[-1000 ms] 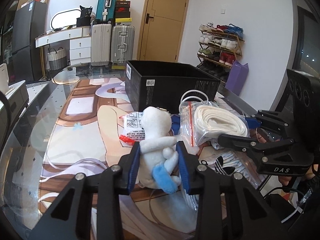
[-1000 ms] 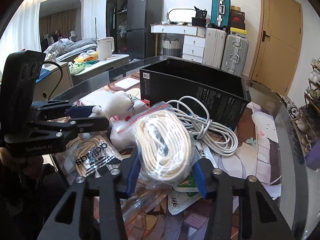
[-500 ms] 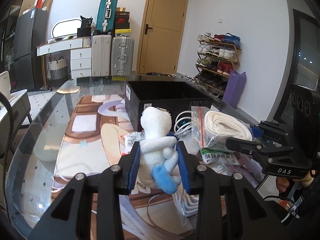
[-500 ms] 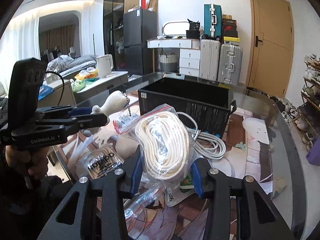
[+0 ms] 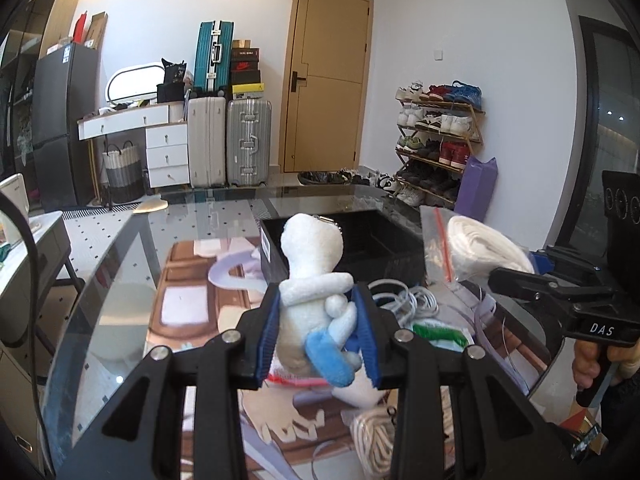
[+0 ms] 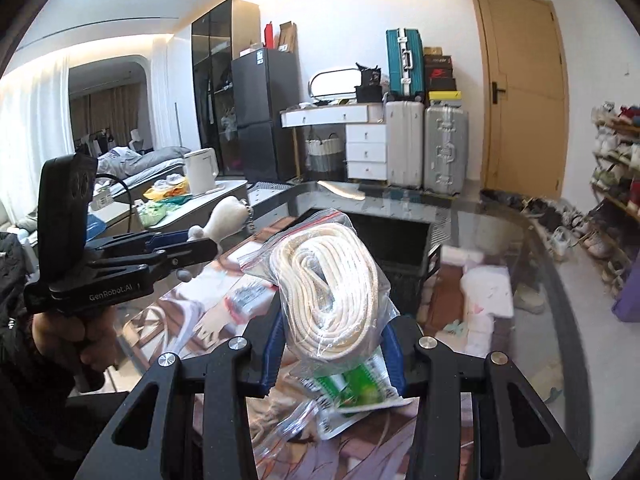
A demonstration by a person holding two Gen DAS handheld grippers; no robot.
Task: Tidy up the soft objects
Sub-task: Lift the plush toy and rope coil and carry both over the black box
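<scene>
My left gripper (image 5: 318,334) is shut on a white plush toy (image 5: 314,280) with a blue foot, held upright above the glass table (image 5: 120,280). My right gripper (image 6: 334,350) is shut on a clear zip bag of coiled cream rope (image 6: 328,280), lifted off the table. An open black box (image 5: 360,240) stands just beyond both loads, and in the right wrist view the black box (image 6: 400,248) lies behind the bag. The left gripper (image 6: 200,246) with the plush toy (image 6: 226,220) shows at the left of the right wrist view; the rope bag (image 5: 480,246) shows at the right of the left one.
On the table lie a white cable coil (image 5: 404,300), a green-and-white packet (image 6: 356,390), a loose rope bundle (image 5: 376,436) and other plastic bags. A hand (image 6: 80,332) holds the left gripper's handle. Suitcases (image 5: 228,144), drawers and a shoe rack (image 5: 436,140) stand by the walls.
Both grippers have risen with their loads: the plush toy and the rope bag have come up off the table, and the black box now sits lower in both views.
</scene>
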